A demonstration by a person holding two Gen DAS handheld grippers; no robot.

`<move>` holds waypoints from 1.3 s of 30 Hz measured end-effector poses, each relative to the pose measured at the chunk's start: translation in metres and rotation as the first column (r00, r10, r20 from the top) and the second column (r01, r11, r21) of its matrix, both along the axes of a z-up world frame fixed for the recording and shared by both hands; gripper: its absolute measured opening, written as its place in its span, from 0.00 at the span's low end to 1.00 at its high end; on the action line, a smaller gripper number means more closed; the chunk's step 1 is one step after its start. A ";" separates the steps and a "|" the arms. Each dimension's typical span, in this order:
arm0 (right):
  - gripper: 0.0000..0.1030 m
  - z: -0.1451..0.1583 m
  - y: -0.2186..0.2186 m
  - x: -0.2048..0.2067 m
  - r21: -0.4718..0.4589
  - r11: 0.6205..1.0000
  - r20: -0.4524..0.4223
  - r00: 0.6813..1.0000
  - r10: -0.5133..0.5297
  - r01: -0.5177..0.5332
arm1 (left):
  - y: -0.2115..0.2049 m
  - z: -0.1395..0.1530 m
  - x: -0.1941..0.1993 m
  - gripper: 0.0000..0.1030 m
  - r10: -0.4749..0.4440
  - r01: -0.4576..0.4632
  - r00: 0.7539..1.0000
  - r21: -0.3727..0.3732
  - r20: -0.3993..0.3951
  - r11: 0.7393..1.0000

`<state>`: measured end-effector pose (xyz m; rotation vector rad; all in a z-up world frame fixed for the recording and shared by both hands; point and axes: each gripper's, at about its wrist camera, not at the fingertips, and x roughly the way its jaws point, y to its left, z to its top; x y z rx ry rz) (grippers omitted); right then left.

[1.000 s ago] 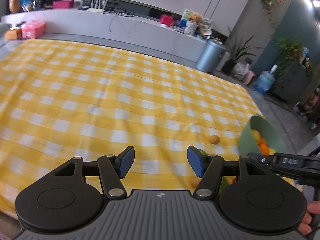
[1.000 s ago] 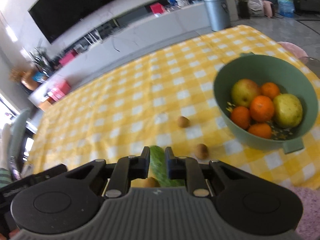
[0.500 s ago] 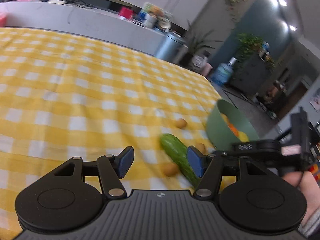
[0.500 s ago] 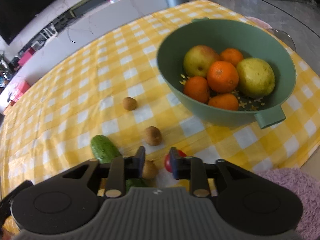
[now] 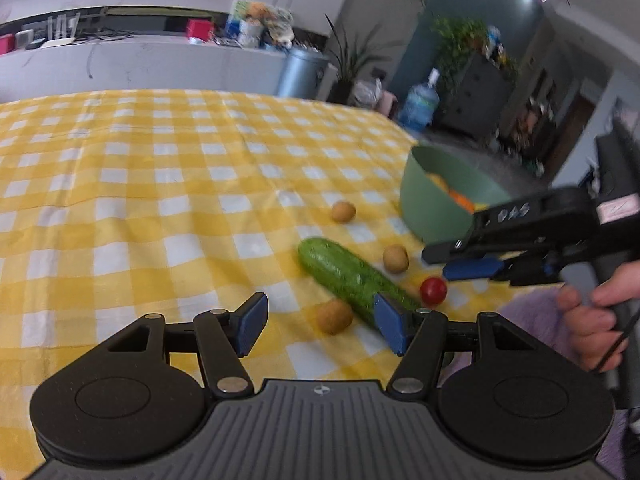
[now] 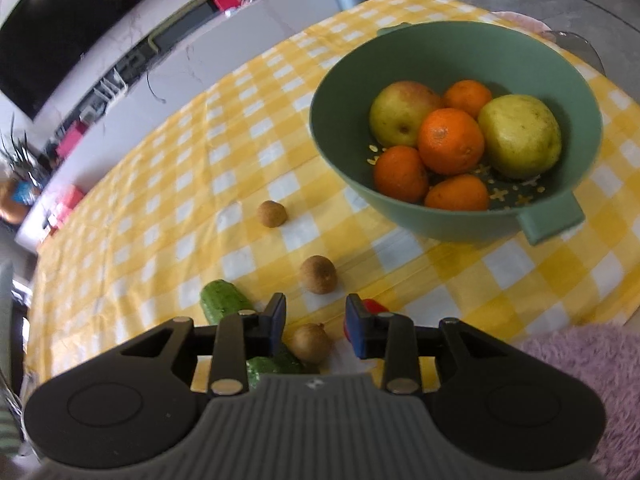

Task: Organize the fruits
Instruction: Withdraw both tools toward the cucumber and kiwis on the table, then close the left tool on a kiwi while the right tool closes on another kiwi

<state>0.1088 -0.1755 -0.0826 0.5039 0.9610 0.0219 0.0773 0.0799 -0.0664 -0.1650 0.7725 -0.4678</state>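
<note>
1. Left gripper (image 5: 316, 322): jaws stand wide apart, blue pads gripping nothing; the right pad overlaps the cucumber's near end in view, contact uncertain.
2. Right gripper (image 6: 316, 326): jaws parted narrowly and empty; a small brown fruit (image 6: 311, 342) shows in the gap beneath.
3. Cucumber (image 5: 352, 280): long, green, bumpy skin, lying on the yellow checked tablecloth (image 5: 160, 200).
4. Cherry tomato (image 5: 433, 290): smooth, red, round, just right of the cucumber.
5. Green bowl (image 6: 416, 64): matte, round, tab handle, beyond the cucumber; holds oranges and yellow-green fruits.
</note>
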 end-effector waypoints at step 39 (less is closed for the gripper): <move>0.29 -0.025 -0.006 0.004 0.170 0.985 -0.112 0.994 -0.009 0.028 | -0.001 -0.008 0.023 0.28 0.106 -0.105 0.994 0.033 -0.007 0.994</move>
